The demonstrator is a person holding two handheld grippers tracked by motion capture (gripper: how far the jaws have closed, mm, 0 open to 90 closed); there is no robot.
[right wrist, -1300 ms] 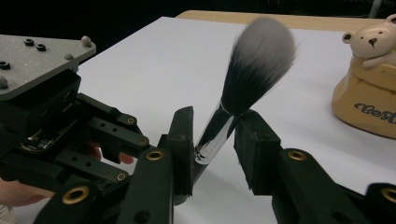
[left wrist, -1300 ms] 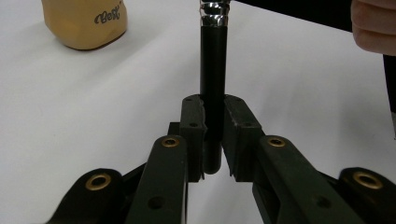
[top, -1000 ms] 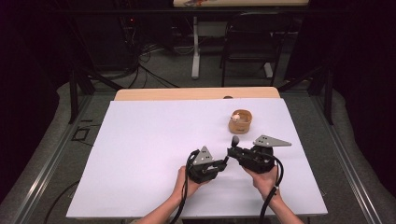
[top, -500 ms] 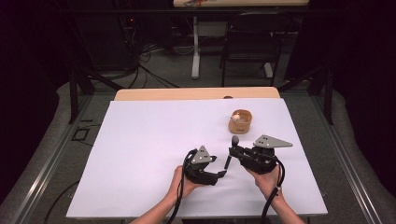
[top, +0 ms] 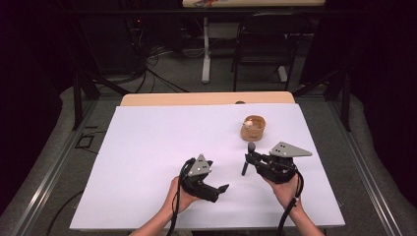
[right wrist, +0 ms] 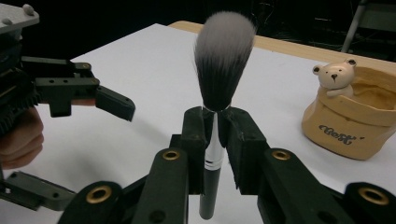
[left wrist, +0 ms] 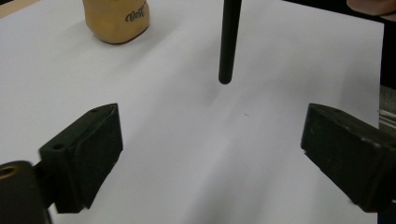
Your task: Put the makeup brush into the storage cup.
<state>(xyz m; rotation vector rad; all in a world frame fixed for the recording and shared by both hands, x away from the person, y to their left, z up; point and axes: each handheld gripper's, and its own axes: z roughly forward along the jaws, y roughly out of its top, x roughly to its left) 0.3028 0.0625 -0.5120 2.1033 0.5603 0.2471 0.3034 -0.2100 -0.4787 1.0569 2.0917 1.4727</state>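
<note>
**Makeup brush held upright in right gripper as left lets go**

Nearest the camera in the high view, the person's two forearms come up from the bottom edge, each hand wrapped around a gripper low over the white table cover (top: 147, 162). The left gripper (top: 216, 189) lies nearly level in the left hand (top: 174, 196), tilted toward its partner; its jaws have just been opening and now stand wide apart with nothing between them, bare cover showing in the gap in the left gripper view. Ahead of those jaws, clear of them, hangs the black handle end of the makeup brush (left wrist: 229, 42), its tip just above the cover.

The right gripper (top: 247, 160), held in the right hand (top: 285, 189), points across toward the left one. Its jaws are clamped tight on the brush's silver ferrule, just below the bristles, and the brush stands upright, grey-tipped bristles uppermost and handle pointing down.

Farther off, beyond the right gripper and apart from it, sits a tan sack-shaped holder (right wrist: 355, 121) with a small bear figure (right wrist: 334, 77) perched on its rim.
</note>
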